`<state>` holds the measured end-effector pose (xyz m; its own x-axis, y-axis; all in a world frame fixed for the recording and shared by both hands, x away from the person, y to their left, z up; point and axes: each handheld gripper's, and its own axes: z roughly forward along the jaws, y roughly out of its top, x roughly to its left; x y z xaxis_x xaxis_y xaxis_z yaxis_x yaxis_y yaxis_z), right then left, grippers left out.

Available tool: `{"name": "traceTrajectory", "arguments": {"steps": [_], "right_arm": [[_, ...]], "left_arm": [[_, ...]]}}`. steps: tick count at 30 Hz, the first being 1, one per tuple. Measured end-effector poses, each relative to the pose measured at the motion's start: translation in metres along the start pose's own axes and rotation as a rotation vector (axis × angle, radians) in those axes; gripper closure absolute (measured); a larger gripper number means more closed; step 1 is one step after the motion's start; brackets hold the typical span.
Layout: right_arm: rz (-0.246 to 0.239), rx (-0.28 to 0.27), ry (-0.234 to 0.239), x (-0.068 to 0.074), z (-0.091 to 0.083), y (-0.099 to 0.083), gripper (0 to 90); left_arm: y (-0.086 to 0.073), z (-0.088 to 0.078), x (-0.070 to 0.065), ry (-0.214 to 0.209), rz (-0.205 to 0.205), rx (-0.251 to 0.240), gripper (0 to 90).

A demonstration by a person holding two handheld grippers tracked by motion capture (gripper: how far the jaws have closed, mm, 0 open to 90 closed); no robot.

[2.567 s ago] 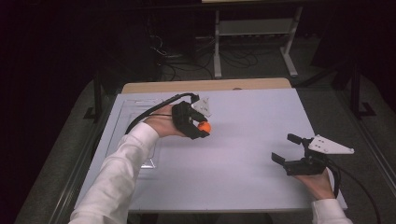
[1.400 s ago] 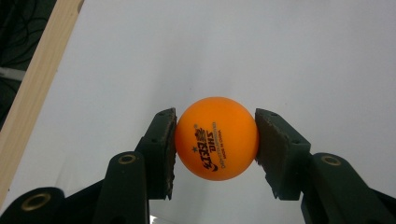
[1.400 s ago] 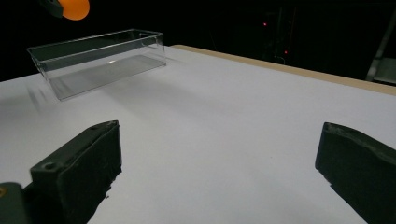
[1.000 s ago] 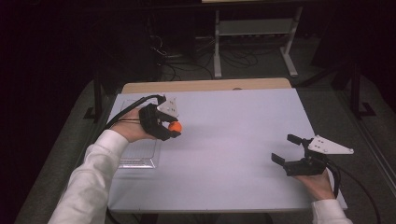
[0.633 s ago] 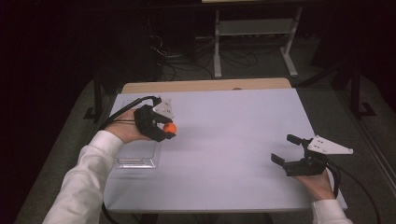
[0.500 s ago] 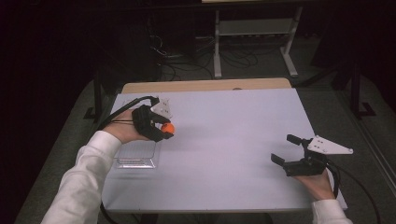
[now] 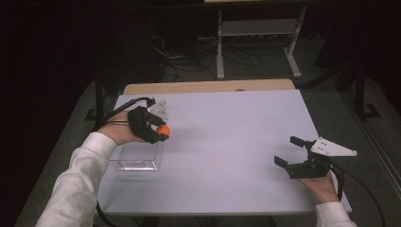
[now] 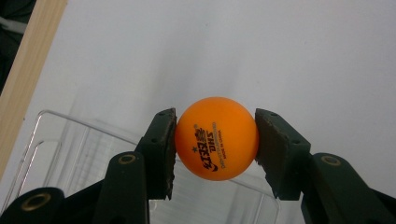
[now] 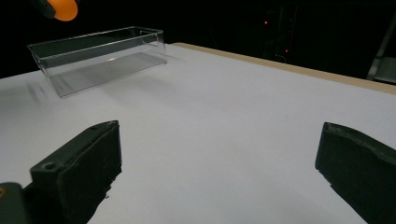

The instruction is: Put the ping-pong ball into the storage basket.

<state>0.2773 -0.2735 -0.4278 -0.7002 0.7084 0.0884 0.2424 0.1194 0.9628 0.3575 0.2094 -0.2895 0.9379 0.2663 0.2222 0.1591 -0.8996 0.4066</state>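
We're mid-carry: left gripper point(image 8: 212, 140) clamps orange ball point(image 8: 216, 138), hanging above near edge of clear box point(image 7: 138, 153). Right gripper point(image 7: 298, 153) idles wide, nothing in it, low over surface point(image 7: 236, 123). Next, we guess: centre over box, let go.

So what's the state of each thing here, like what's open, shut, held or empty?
Left gripper: shut on the orange ball, held above the table.
Orange ball: clamped between both pads, off the table.
Clear box: upright on the table, open-topped, empty.
Right gripper: jaws wide open, holding nothing.
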Motion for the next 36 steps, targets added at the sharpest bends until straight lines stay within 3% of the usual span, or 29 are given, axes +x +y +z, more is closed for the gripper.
{"name": "traceTrajectory", "arguments": {"steps": [10, 36], "right_arm": [[-0.004, 0.003, 0.003, 0.001, 0.001, 0.0, 0.0], [-0.004, 0.008, 0.003, 0.0, 0.001, 0.0, 0.0]], "left_arm": [[-0.009, -0.004, 0.002, 0.009, -0.013, 0.034, 50.7], [-0.022, -0.007, 0.005, -0.038, -0.003, 0.144, 50.8]]}}
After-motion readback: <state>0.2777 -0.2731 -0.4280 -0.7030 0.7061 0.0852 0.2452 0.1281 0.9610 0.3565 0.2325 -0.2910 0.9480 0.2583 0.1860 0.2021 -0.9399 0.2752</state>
